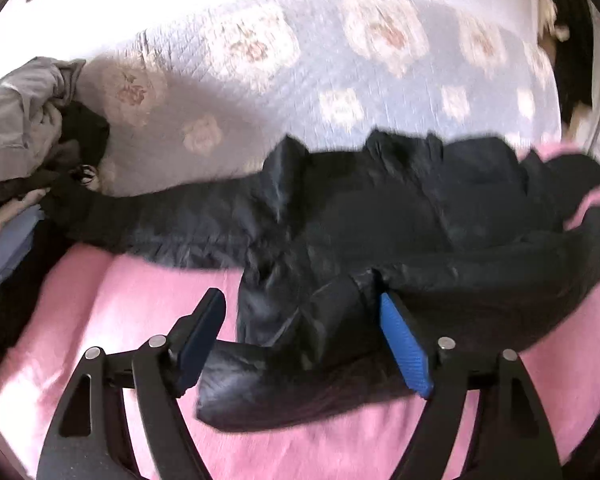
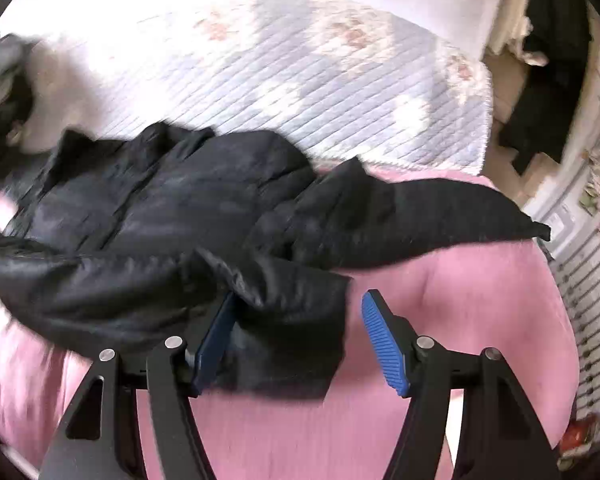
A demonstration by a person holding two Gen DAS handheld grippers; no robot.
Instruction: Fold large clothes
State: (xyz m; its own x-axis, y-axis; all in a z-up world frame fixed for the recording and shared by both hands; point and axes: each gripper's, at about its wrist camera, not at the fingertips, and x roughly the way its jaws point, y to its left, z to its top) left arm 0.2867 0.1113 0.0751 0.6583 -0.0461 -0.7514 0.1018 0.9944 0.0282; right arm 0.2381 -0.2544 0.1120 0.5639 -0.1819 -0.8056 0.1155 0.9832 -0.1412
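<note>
Black shiny puffer jacket (image 1: 380, 216) lies crosswise on my pink blanket (image 1: 140, 300), hem flaps between both wide-open tongs, left (image 1: 302, 320) and right (image 2: 296, 320).

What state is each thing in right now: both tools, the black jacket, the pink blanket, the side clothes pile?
Left tool: open, jaws apart around the jacket's near edge.
Right tool: open, fabric between the jaws, not clamped.
Black jacket: unfolded, crumpled, spread across the bed.
Pink blanket: spread under the jacket.
Floral quilt: spread flat beyond the jacket.
Clothes pile: heaped, unfolded.
</note>
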